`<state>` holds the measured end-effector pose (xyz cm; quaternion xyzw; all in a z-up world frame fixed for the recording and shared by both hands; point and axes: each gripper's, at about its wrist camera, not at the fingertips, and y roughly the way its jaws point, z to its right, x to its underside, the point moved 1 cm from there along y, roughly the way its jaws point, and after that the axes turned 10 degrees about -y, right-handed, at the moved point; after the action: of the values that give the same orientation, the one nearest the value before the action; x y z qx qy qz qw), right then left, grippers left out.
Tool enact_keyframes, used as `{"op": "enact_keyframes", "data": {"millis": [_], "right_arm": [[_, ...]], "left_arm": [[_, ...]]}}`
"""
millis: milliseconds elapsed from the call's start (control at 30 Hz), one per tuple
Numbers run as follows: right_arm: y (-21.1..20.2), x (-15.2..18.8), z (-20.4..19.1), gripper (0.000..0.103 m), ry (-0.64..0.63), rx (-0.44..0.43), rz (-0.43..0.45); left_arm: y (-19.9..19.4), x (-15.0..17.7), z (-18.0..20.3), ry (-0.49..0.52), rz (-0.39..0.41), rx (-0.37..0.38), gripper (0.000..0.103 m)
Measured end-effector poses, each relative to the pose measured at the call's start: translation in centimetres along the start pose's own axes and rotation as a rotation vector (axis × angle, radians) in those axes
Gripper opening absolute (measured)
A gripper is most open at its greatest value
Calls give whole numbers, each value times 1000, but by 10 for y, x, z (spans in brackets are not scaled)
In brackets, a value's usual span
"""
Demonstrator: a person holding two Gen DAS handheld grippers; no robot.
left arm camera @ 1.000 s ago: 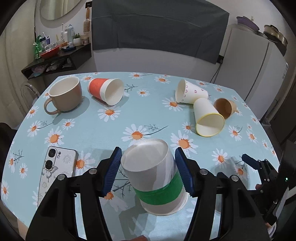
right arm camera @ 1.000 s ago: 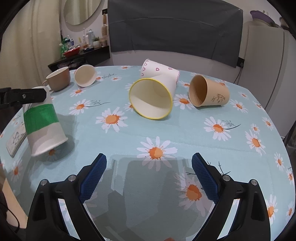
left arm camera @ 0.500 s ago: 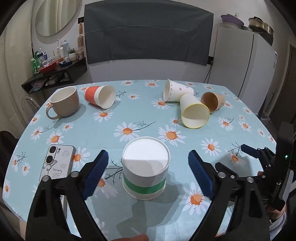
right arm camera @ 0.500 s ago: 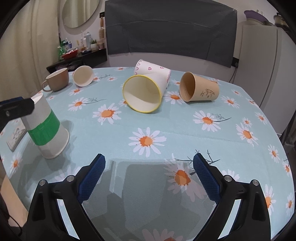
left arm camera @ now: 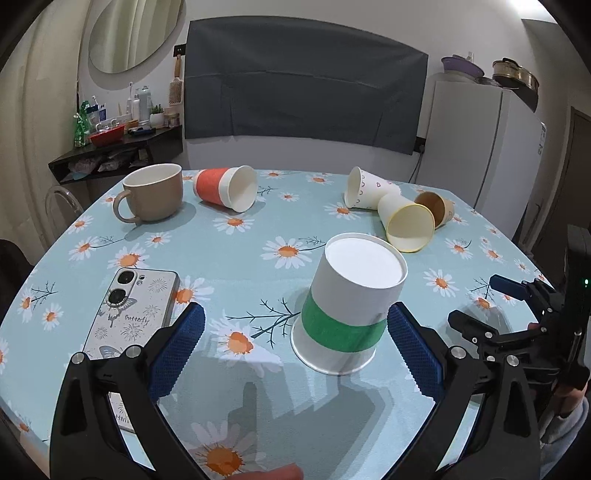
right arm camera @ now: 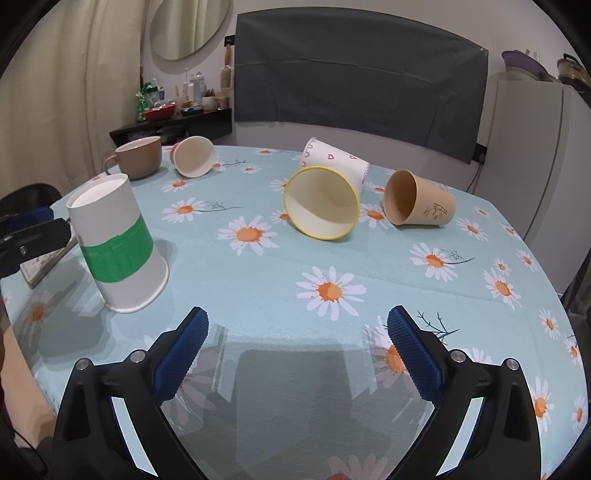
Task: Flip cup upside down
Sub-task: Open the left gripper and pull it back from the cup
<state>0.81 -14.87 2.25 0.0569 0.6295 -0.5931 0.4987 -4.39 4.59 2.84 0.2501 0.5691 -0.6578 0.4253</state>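
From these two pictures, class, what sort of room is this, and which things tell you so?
Most likely a home kitchen or dining corner: a fridge with pots on top, a table under a daisy cloth, and a shelf crowded with household bottles beneath a mirror.

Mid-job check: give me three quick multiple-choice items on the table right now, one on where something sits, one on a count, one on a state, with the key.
1. Where does the phone lie relative to the green-banded cup, in the left wrist view?
A. left of it
B. right of it
C. under it

2. How many paper cups lie on their sides?
A. two
B. four
C. six

3. How does the green-banded cup stand?
A. on its side
B. upright, mouth up
C. upside down, base up

Key: 1 A, the phone sits by the left tongs' left finger. 2 B, orange-banded, heart-print, yellow-rimmed and brown cups. 3 C, its closed white base faces up and both tongs, including the right, are open.
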Motion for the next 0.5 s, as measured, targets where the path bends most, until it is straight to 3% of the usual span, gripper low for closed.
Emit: {"op": "enact_keyframes", "data": {"millis": [100, 267, 367, 500], "right_arm": [[2, -1, -5, 94, -17, -13, -9], [3, -2, -9, 94, -63, -21, -11], [3, -1, -7, 94, -68, 24, -10], [7, -1, -3, 94, -48, 8, -14]], "left_arm": [[3, 5, -8, 32, 36, -2, 97], [14, 6, -18, 65, -10, 51, 97], [14, 6, -21, 61, -6, 91, 97], [15, 7, -20, 77, 5, 86, 97]]}}
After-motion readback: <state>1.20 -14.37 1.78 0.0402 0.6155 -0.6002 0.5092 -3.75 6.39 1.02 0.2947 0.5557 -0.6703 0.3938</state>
